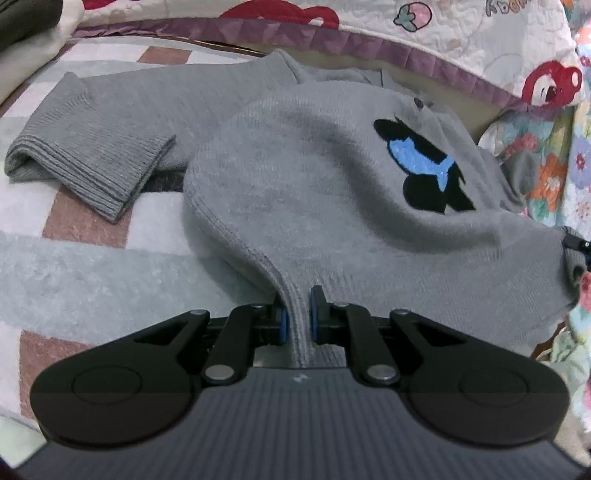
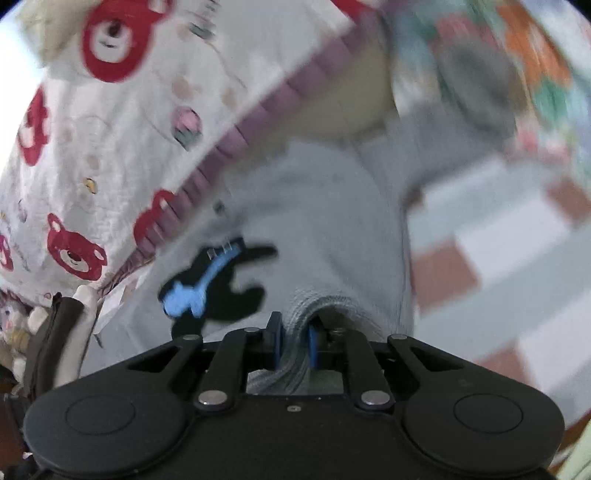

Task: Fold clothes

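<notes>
A grey knit sweater [image 1: 295, 177] with a black and blue patch [image 1: 421, 166] lies on the bed, its near part lifted. One sleeve [image 1: 92, 144] lies folded to the left. My left gripper [image 1: 296, 314] is shut on the sweater's ribbed hem, which runs down between the blue pads [image 1: 282, 325]. In the blurred right wrist view, my right gripper [image 2: 295, 341] is shut on a bunched fold of the same sweater [image 2: 314, 221], close to the patch [image 2: 218, 284]. The right gripper's tip [image 1: 576, 245] shows at the sweater's right edge.
The sweater rests on a checked blanket [image 1: 92, 266] of grey, white and brown squares. A white quilt with red bears [image 1: 480, 33] and a purple border runs along the back. Floral fabric [image 1: 554, 166] bunches at the right. Dark items [image 2: 55, 339] stand at the left in the right wrist view.
</notes>
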`<state>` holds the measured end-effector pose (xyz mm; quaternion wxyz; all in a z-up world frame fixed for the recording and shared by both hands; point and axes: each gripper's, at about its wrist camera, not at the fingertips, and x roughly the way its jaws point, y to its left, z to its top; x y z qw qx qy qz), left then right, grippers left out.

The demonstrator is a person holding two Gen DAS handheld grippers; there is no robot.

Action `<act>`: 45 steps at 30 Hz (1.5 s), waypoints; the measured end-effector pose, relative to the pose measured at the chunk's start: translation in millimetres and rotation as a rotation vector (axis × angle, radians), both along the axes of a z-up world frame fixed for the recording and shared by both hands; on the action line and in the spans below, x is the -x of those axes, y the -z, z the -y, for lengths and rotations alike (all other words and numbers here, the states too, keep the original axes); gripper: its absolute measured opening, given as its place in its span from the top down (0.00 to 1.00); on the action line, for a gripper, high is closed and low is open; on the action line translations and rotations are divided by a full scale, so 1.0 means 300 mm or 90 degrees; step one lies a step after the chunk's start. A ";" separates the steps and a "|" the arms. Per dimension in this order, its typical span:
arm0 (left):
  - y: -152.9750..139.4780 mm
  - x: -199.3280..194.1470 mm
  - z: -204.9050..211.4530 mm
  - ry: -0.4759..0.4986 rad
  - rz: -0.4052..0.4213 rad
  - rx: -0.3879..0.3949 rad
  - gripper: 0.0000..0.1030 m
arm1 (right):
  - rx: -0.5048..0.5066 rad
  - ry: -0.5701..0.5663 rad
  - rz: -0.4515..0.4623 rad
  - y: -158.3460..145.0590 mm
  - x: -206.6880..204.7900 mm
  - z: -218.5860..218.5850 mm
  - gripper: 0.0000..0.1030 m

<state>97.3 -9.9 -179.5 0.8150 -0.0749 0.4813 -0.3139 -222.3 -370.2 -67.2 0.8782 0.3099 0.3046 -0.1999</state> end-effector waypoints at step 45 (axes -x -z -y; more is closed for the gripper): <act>-0.636 0.643 -0.107 0.076 0.176 -0.045 0.95 | -0.025 0.006 0.026 -0.188 0.637 -0.140 0.87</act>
